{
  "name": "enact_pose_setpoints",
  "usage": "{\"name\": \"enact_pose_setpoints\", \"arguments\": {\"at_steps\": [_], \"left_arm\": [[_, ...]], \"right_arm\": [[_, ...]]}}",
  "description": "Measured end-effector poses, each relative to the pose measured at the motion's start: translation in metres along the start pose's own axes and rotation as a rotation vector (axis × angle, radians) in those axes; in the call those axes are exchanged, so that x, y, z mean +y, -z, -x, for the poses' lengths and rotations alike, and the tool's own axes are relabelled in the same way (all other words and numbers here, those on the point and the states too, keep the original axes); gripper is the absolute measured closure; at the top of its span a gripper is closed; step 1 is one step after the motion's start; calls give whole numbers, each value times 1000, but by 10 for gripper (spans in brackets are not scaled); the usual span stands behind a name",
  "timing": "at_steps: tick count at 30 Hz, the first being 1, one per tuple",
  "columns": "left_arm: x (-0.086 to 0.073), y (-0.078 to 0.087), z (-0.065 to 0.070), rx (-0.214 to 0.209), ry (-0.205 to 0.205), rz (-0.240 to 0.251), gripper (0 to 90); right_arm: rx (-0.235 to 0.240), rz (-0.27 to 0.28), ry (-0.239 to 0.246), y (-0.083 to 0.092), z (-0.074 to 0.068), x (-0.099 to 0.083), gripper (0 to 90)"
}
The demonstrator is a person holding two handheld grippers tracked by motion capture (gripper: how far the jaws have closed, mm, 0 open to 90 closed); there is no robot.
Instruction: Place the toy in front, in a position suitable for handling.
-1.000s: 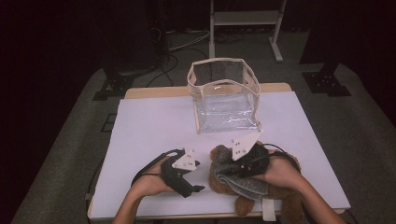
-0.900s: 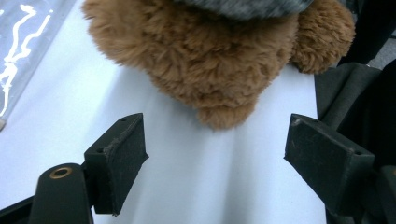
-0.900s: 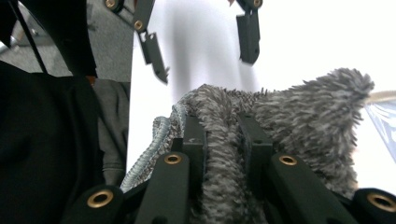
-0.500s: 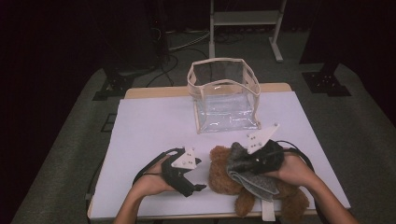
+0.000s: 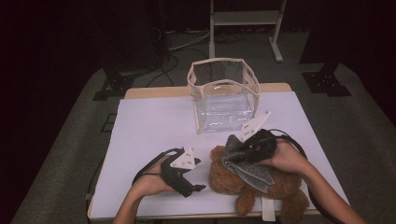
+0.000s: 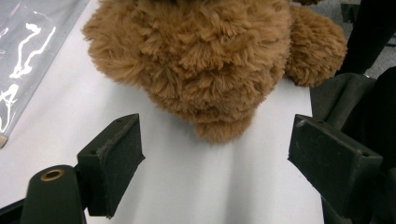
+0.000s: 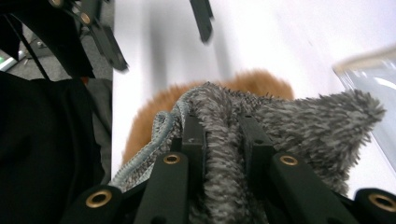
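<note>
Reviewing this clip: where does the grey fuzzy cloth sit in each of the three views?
High view: grey cloth lies low and right of centre, draped over the brown teddy bear, pinched by the right gripper.
Left gripper view: I can't make it out here.
Right gripper view: cloth centre, clamped between the black jaws.
Shared landmark: the teddy bear, in all three views.

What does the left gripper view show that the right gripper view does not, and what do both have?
Left gripper view: the left gripper, jaws wide apart over bare white table, nothing between them, having just opened further, in front of the teddy bear's head.

Right gripper view: the right gripper shut on a grey fuzzy cloth, with the left gripper farther off at the top.

Both: the brown teddy bear, the white table and an edge of the clear plastic box.
</note>
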State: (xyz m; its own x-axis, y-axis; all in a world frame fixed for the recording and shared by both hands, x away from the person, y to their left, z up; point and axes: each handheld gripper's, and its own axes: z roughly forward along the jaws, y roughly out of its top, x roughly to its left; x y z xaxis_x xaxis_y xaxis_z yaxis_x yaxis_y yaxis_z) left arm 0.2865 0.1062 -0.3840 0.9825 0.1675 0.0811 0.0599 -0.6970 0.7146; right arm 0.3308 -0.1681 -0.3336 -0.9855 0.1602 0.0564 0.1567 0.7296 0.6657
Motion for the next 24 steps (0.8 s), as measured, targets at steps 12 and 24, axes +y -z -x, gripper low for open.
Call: {"name": "enact_pose_setpoints", "arguments": {"at_steps": [12, 24], "left_arm": [[2, 1, 1, 1, -17, -7, 143], [1, 3, 1, -2, -27, -17, 142]], "right_arm": [[30, -23, -4, -13, 16, 18, 746], [22, -49, -29, -11, 30, 14, 746]]}}
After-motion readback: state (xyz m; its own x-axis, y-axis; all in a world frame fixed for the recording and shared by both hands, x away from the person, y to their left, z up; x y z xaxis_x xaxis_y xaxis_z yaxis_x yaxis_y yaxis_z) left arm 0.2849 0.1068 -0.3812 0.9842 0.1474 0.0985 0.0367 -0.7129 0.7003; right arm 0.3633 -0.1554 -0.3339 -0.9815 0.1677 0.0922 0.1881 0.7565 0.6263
